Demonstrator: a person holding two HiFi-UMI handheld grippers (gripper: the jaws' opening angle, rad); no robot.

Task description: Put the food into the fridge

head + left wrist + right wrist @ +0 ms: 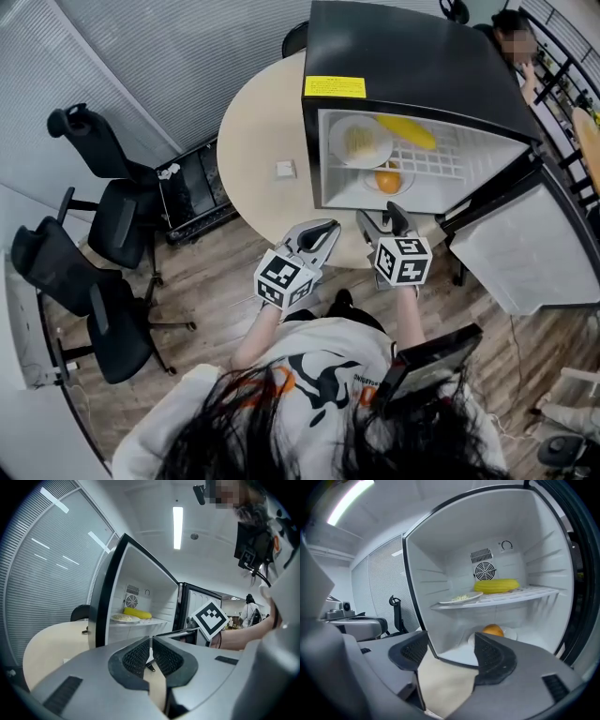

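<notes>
While both tools hang before the open fridge, low centre of the head view, their states differ.

Left tool point(330, 228): jaws pressed together, nothing pinched.

Right tool point(382, 217): jaws spread and nothing between the pads. Only the beige worktop point(262, 141) and the fridge's lower edge show through the gap.

A small white square item point(285, 169) lies on the worktop, left of the fridge and apart from it.

Fridge point(412, 56): stands on the round worktop, upper centre-right of the head view. Its door point(525, 258) is swung wide toward the right edge.

Lower compartment: an orange point(492, 630) sits on a small white plate point(512, 633), on the fridge floor just past the right tool's jaws.

Wire shelf point(441, 155) above: a white dish point(337, 152) carries pale food point(361, 141). Just beside it lies a long yellow item point(406, 131), probably a corn cob; the surface is too soft to be sure.

Back wall: a round fan grille point(484, 570) above the yellow item.

Far left of the head view: black office chairs point(117, 220) on the wood floor.
</notes>
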